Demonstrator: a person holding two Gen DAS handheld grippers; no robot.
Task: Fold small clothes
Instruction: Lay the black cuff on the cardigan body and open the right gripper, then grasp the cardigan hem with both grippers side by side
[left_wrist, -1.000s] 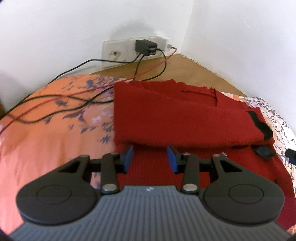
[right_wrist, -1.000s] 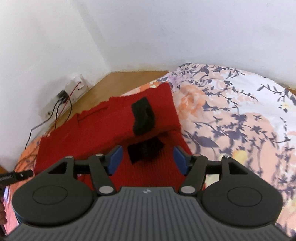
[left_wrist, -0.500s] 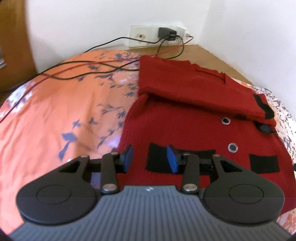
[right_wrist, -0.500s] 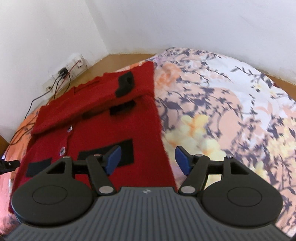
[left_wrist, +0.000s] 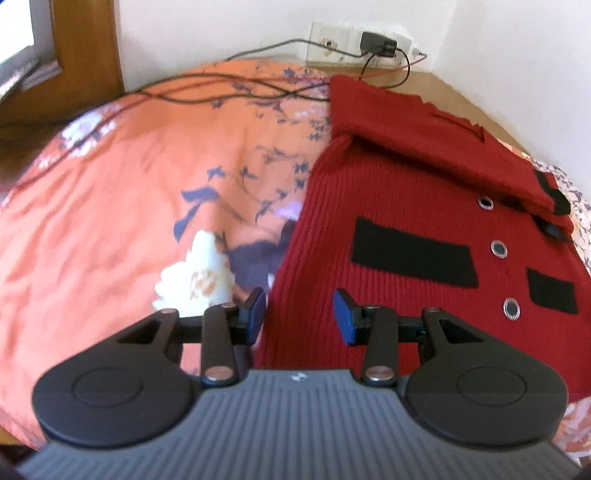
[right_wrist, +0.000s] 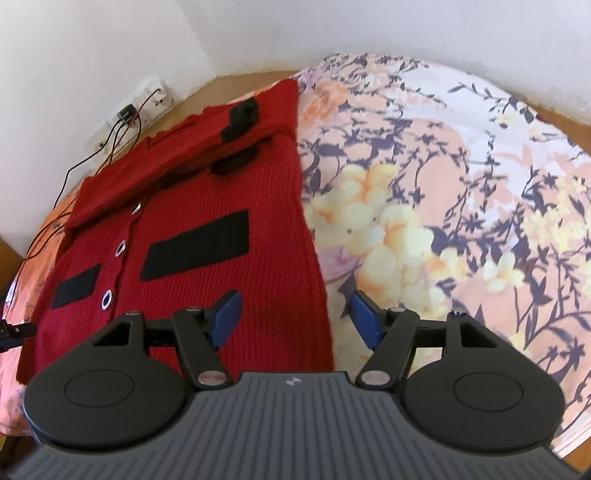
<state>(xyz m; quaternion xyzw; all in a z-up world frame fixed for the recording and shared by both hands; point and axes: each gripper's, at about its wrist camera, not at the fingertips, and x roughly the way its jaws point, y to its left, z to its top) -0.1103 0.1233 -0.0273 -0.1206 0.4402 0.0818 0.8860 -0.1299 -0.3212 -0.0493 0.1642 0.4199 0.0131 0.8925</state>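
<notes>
Left tool (left_wrist: 298, 314) is seen nearest, blue pads parted and empty, straddling the left side edge of the red ribbed knit cardigan with black patches and metal buttons (left_wrist: 388, 236) close to its hem. Right tool (right_wrist: 293, 314) is likewise spread wide with nothing between the pads, set over the cardigan's right side edge (right_wrist: 314, 258). Whether either tool touches the cloth cannot be told.

The cardigan is laid flat, front up, on the floral-print bed sheet (right_wrist: 424, 221), buttons running up the middle, with the upper part and sleeves already turned down across the chest (left_wrist: 436, 147). The step in hand is judged to be gripping the two hem corners for the next fold upward. For a clean fold, both knit layers should be pinched at each corner, the corners lifted together and level, and the hem carried to meet the folded band squarely so the side edges stay aligned.

Open sheet is available to the left (left_wrist: 110, 221) and right of the garment. Farther back, black and red cables (left_wrist: 229, 88) lie on the sheet beside the cardigan's top corner, running to a white wall socket strip with a black plug (left_wrist: 369, 40); snagging should be avoided there. The wooden floor and wall corner sit just beyond the top edge.
</notes>
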